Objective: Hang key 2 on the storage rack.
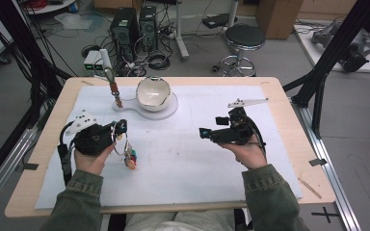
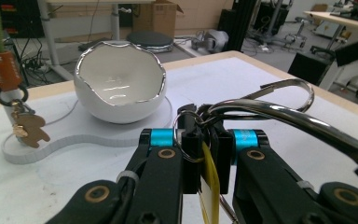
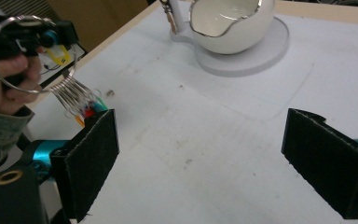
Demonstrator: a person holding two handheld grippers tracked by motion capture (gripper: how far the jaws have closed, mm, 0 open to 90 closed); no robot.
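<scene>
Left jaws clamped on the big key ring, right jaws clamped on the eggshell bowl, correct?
Not quite. The right gripper holds nothing: the right gripper view shows its jaws wide apart over bare mat, with the eggshell bowl farther off on its white stand. The left gripper is indeed clamped on the key ring.

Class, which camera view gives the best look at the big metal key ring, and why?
The right gripper view: the key ring shows as a whole loop, its small rings and tags hanging below. The left gripper view has only part of it, close and blurred, clamped in the left hand-held gripper. The high view shows it small.
</scene>
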